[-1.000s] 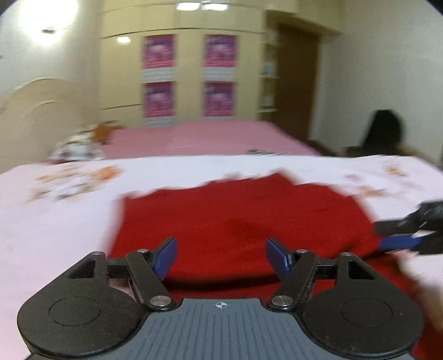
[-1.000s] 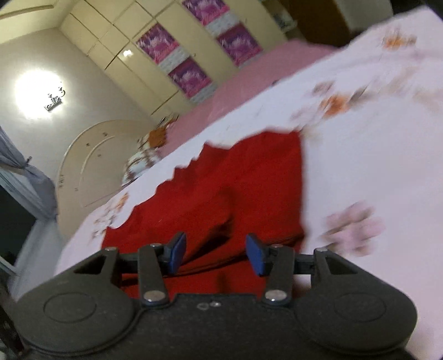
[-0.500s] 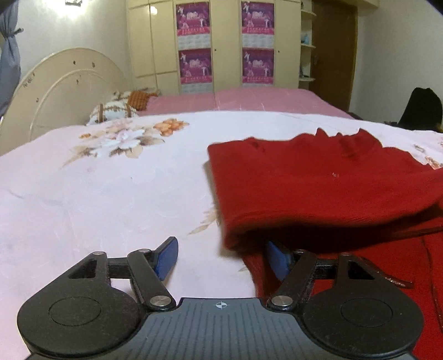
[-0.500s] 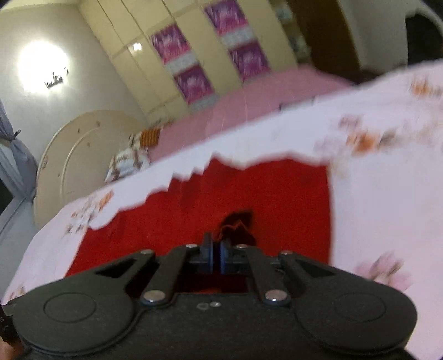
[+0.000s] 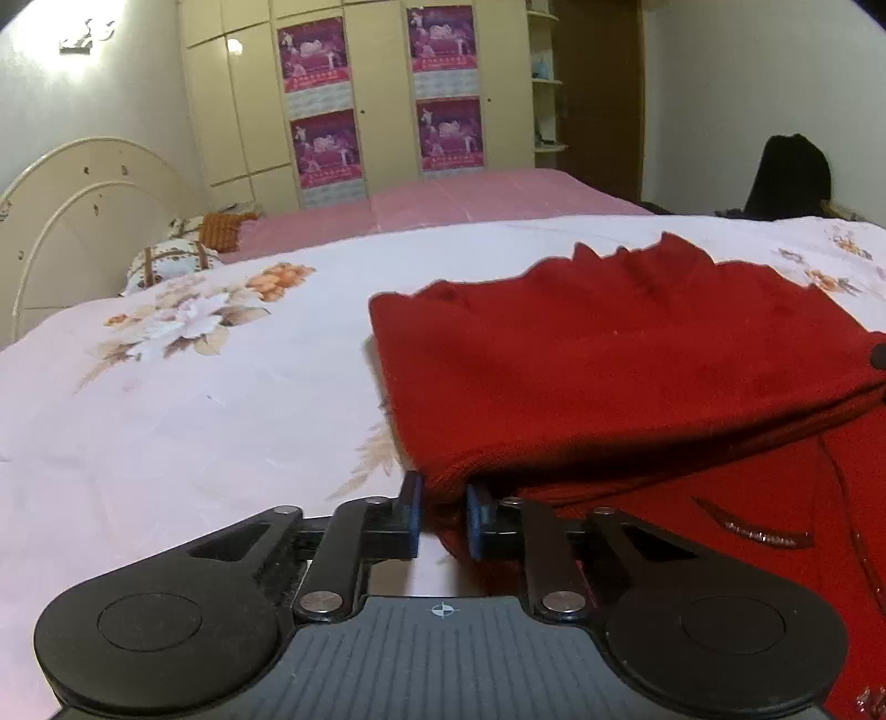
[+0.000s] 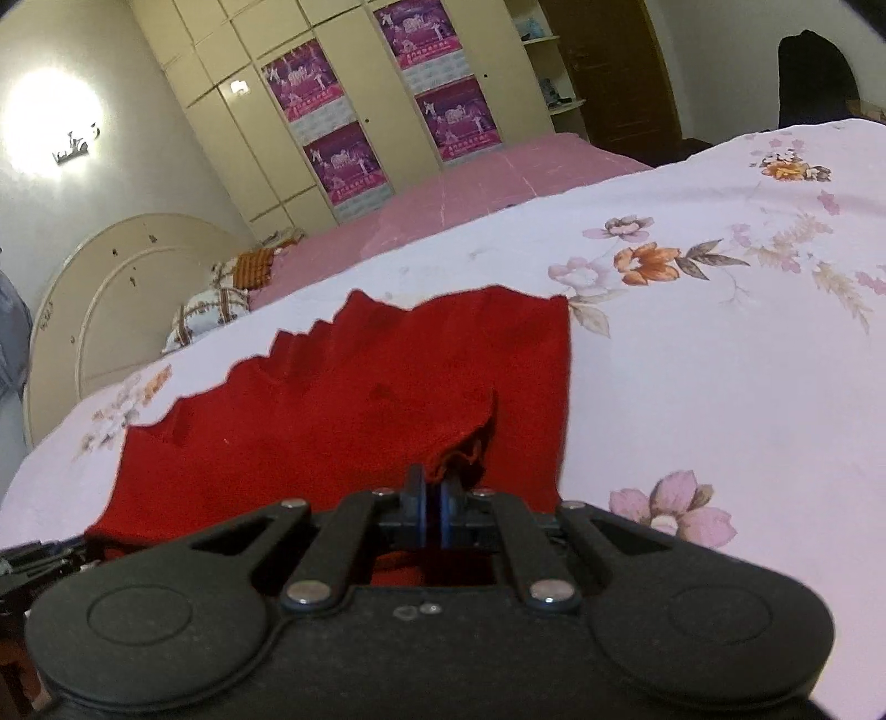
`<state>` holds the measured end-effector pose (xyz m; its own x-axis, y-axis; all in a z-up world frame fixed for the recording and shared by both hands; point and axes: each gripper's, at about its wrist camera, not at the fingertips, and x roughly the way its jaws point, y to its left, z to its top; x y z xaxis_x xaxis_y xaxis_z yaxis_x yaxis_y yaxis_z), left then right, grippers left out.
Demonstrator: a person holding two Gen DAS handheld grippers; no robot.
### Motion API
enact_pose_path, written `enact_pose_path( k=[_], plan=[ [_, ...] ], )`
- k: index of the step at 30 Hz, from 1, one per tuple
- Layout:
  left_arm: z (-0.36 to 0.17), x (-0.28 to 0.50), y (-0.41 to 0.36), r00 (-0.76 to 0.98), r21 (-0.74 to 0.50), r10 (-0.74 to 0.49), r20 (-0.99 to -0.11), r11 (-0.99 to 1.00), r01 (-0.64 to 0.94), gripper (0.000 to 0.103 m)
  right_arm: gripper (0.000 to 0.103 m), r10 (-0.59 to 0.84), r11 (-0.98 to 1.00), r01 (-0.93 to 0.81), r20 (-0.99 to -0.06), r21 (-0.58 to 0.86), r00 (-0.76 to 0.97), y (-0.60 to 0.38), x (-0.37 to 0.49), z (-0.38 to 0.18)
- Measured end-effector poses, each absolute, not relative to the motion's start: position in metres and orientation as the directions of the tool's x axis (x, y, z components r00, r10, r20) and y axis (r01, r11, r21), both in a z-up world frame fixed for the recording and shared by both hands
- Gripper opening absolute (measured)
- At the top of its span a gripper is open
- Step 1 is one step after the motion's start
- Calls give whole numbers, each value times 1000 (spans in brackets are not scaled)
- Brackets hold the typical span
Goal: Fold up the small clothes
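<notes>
Now the left claw (image 5: 443, 512), its jaws just closing, pinches the near corner of the red sweater (image 5: 626, 354) lying on the floral bedsheet (image 5: 194, 399), while the right claw (image 6: 433, 512) sits clamped on the sweater's turned-up edge farther right

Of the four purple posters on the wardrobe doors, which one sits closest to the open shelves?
The upper right poster: it hangs on the door beside the shelves, above its partner, while the left pair sit further away.
</notes>
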<state>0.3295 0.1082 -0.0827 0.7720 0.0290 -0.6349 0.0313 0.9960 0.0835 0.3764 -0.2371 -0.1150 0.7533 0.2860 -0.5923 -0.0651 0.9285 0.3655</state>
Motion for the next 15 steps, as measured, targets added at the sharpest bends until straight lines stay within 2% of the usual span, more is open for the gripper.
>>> enact_pose_path(
  k=[2,5,8,11,12,13,14,15],
  plan=[
    [-80,326,112,787,56,15,-617,998,24,12,6,283,925,-48,-597,378,750,-240,378,-118],
    [-75,315,111,818,79,9,-575,996,44,11,6,282,921,-50,-572,387,770,-246,371,-111],
    [-83,316,105,795,122,10,-606,989,80,11,6,253,941,-63,-568,332,783,-247,367,-107],
    [-85,317,108,782,114,0,-624,989,91,12,5,254,941,-42,-621,335,742,-251,373,-119],
    [-82,316,110,775,106,-4,-632,990,92,15,4,262,941,-46,-635,335,727,-251,375,-124],
    [-80,314,114,772,95,-10,-636,991,91,20,4,260,943,-51,-633,329,729,-251,374,-124],
    [-77,309,119,775,93,4,-631,993,71,48,8,257,943,-50,-627,328,735,-253,372,-120],
    [-74,303,124,783,98,31,-621,994,39,63,14,258,941,-49,-614,335,746,-255,370,-116]
  ],
)
